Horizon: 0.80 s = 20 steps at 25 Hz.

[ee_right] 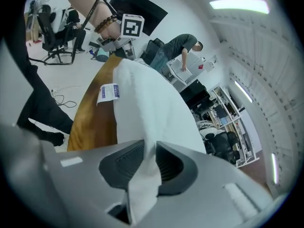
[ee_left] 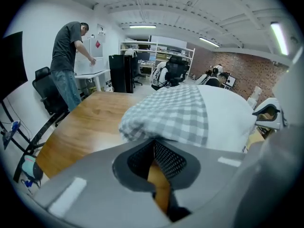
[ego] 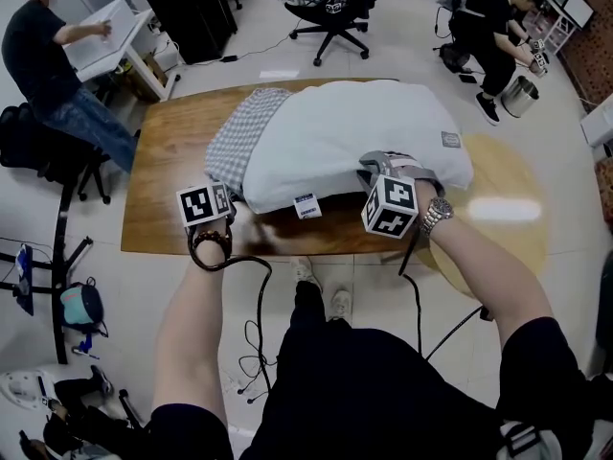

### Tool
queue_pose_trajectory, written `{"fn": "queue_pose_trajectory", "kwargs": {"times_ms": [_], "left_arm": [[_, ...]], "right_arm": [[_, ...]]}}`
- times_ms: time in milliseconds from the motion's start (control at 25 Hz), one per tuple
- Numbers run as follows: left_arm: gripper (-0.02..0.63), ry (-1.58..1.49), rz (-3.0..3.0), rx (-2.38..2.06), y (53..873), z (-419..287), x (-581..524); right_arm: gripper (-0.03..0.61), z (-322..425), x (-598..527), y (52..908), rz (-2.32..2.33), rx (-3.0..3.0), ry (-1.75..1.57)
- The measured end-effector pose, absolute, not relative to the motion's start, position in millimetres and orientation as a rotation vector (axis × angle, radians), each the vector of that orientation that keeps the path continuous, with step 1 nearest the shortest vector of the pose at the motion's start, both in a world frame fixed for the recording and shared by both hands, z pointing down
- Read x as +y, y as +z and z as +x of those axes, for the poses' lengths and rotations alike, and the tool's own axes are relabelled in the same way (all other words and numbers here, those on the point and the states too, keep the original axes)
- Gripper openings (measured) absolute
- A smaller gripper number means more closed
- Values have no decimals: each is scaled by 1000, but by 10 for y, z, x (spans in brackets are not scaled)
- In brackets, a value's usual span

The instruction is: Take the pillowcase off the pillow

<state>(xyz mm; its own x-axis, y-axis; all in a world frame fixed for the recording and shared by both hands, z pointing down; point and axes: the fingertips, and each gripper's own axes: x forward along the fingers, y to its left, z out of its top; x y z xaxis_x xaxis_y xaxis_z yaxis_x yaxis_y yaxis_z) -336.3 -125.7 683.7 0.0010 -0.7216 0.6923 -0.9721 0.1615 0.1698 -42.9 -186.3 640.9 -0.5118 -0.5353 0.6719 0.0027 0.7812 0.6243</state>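
Note:
A white pillow [ego: 354, 132] lies across the wooden table [ego: 163, 180]. A grey-checked pillowcase [ego: 239, 137] covers only its left end. My left gripper [ego: 228, 209] sits at the pillowcase's near corner. In the left gripper view its jaws [ee_left: 154, 140] are shut, and the checked hem [ee_left: 171, 113] runs right into their tips. My right gripper [ego: 378, 168] is at the pillow's near right side. In the right gripper view a fold of white pillow cloth [ee_right: 152, 108] is pinched between the pads [ee_right: 149, 148]. A small label [ego: 306, 205] hangs from the pillow's front edge.
The table's front edge is just below both grippers. A round pale table [ego: 508, 209] adjoins on the right. One person stands at a white desk [ego: 43, 56] at the back left; another crouches at the back right [ego: 493, 27]. An office chair [ego: 330, 8] stands behind. Cables [ego: 254, 333] trail over the floor.

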Motion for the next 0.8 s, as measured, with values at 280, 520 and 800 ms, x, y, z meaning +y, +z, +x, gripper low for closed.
{"fn": "queue_pose_trajectory", "kwargs": {"times_ms": [280, 520, 800], "left_arm": [[83, 501, 1613, -1860, 6595, -3417, -1256], [84, 507, 1651, -1864, 6402, -3280, -1312], [89, 548, 1733, -1862, 6222, -3047, -1393]], "right_arm": [[175, -565, -1531, 6120, 280, -2090, -706], [175, -597, -1528, 5934, 297, -2124, -692], [175, -495, -1580, 5799, 346, -2164, -643]]}}
